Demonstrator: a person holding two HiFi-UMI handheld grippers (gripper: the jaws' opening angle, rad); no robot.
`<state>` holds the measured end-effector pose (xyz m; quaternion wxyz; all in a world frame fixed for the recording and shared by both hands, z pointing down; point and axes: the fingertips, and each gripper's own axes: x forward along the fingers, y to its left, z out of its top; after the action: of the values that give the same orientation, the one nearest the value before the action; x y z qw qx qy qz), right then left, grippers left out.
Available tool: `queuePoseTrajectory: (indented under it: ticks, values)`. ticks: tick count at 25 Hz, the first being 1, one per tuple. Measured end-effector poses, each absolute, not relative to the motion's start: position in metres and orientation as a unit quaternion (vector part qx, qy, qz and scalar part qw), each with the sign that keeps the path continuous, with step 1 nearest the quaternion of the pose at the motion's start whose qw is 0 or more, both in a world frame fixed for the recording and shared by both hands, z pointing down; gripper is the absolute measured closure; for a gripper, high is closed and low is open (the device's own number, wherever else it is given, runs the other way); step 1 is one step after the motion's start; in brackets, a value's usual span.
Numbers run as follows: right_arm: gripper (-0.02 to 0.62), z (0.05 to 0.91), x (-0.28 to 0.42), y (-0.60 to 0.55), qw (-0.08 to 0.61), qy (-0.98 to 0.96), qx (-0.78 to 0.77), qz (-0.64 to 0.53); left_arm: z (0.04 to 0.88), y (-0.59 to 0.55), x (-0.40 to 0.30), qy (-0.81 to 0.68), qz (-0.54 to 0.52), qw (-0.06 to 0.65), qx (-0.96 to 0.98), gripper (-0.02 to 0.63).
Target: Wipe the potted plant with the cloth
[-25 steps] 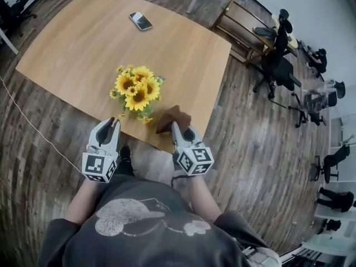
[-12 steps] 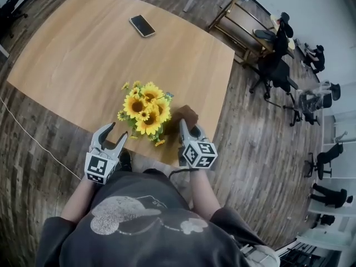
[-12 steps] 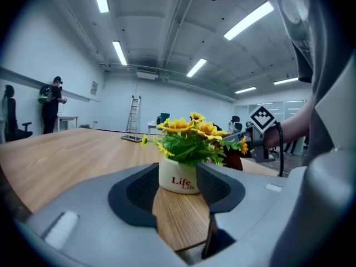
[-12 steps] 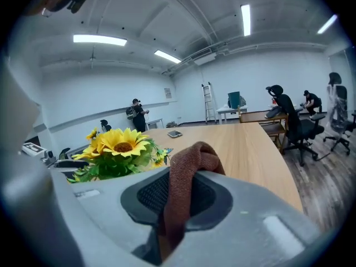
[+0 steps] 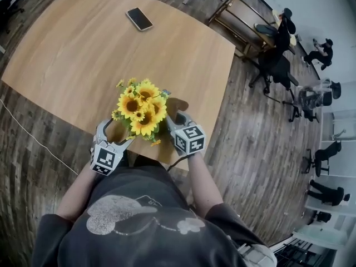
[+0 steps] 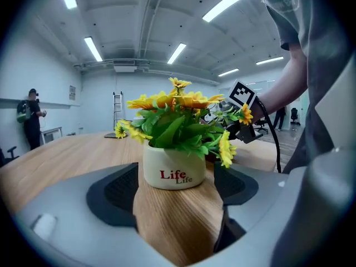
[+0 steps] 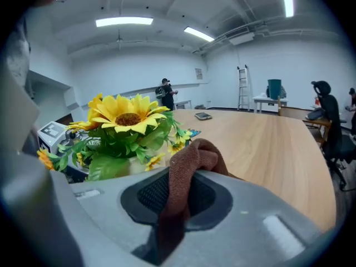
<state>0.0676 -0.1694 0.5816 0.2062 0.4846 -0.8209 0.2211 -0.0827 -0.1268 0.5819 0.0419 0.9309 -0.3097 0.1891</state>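
Jaws on the left gripper (image 6: pixel 175 185) have just been opening and now straddle the potted plant (image 6: pixel 172 168) at the table's (image 5: pixel 83 54) near edge, not pressing it – right gripper (image 5: pixel 177 120), clamped on the cloth (image 7: pixel 183 188), has closed in beside it, so wiping looks imminent.

Phone (image 5: pixel 138 19) on wooden table (image 5: pixel 67 54) — office chairs (image 5: pixel 276 65) beside, ladder (image 6: pixel 118 113) far.

**Right gripper: cloth beside plant**

Gripper (image 7: pixel 177 198) jaws pinched together on brown cloth (image 7: pixel 197 156), its fold bunched above the pads. Plant (image 7: pixel 127 122) close ahead, left. Table (image 7: pixel 272 141) beyond, with a phone (image 7: pixel 203 115) far back. Person (image 7: pixel 165 94) and ladder (image 7: pixel 243 88) by the wall.
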Motion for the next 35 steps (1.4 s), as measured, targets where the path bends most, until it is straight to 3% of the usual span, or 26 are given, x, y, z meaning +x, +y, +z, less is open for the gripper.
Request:
queuePoseTrajectory:
  ticks: [5, 25, 31, 35]
  values:
    - [0.546, 0.587, 0.046, -0.184, 0.214, -0.854, 0.423, 0.215, 0.587, -0.141, -0.064, -0.316, 0.199, 0.048, 0.926, 0.124]
    - [0.546, 0.579, 0.009, -0.125, 0.195, -0.906, 0.297, 0.23, 0.588, -0.151, -0.056, -0.357, 0.204, 0.069, 0.909, 0.154]
    - [0.546, 0.58, -0.016, -0.085, 0.216, -0.925, 0.222, 0.22, 0.59, -0.151, -0.056, -0.362, 0.2, 0.075, 0.908, 0.16]
    - [0.546, 0.576, -0.005, -0.083, 0.209, -0.921, 0.245, 0.22, 0.587, -0.151, -0.055, -0.352, 0.201, 0.075, 0.911, 0.161]
